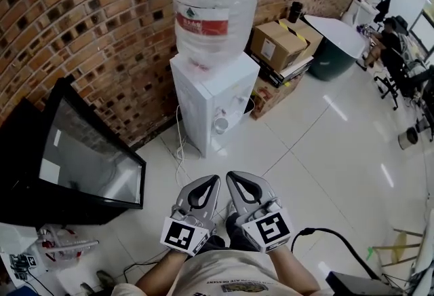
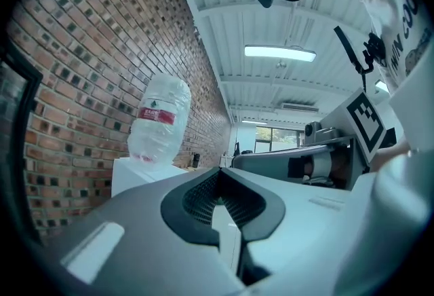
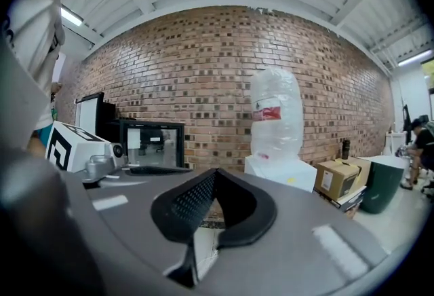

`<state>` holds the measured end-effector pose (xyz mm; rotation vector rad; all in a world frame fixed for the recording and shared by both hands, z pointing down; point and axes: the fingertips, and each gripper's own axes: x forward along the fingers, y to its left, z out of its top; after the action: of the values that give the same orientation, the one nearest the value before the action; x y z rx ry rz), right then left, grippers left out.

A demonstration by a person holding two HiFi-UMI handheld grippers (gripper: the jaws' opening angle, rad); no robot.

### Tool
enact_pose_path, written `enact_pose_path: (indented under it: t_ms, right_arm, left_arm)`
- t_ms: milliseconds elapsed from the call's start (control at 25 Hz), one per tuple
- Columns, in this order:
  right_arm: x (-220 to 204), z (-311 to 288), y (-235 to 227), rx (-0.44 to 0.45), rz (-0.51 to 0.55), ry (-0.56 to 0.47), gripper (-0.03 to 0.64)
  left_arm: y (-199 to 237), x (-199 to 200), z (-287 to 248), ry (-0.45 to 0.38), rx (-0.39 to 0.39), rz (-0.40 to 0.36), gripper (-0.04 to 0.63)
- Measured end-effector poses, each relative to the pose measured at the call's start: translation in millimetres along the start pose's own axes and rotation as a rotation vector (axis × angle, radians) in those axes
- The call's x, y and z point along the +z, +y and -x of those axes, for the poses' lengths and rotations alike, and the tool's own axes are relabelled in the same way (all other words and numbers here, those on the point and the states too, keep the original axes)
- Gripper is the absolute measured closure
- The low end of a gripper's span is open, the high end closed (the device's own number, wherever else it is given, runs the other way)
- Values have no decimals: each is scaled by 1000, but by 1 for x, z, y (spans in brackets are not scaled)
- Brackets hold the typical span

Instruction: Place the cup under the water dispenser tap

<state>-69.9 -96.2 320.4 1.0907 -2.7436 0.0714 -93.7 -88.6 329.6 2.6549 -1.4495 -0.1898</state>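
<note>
1. Inside the front recess of the water dispenser [image 1: 213,87], below where its taps look to be, a small pale cup [image 1: 220,125] is sitting upright. By that, the placing looks done.
2. Short of the water dispenser, close to the person's body and well apart from it, the left gripper [image 1: 210,184] and right gripper [image 1: 234,180] are hovering side by side over the floor [image 1: 319,152].
3. Both tongs are clenched on nothing. Each gripper view is showing the jaw tips meeting, with only the room visible through the hollow behind them.
4. The cup is looking light and thin-walled, probably paper or thin plastic, though it is too small in the head view to tell which. I am judging it soft enough to buckle under a hard squeeze and easy to tip.
5. If it is needing a nudge, I am thinking the jaws should be closing gently across the middle of its wall, or pinching the rim, coming in level from the front of the water dispenser.
6. Whether it is holding water cannot be told; if it is, it is calling for slower carrying.
7. On top of the water dispenser a large water bottle [image 1: 213,3] is standing, and to its right cardboard boxes [image 1: 278,43] are lying.
</note>
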Motion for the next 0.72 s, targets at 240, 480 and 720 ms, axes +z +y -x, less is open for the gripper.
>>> enact_pose_path:
  t_ms: [240, 480, 720]
  right_arm:
    - [-12, 17, 16, 21, -8, 51, 611]
    - [-15, 31, 27, 40, 13, 74, 611]
    - [-21, 70, 34, 39, -4, 65, 611]
  left_arm:
    - [-9, -5, 11, 5, 7, 34, 604]
    - [-19, 5, 16, -22, 23, 20, 604]
    - [-49, -1, 34, 7, 37, 2, 604]
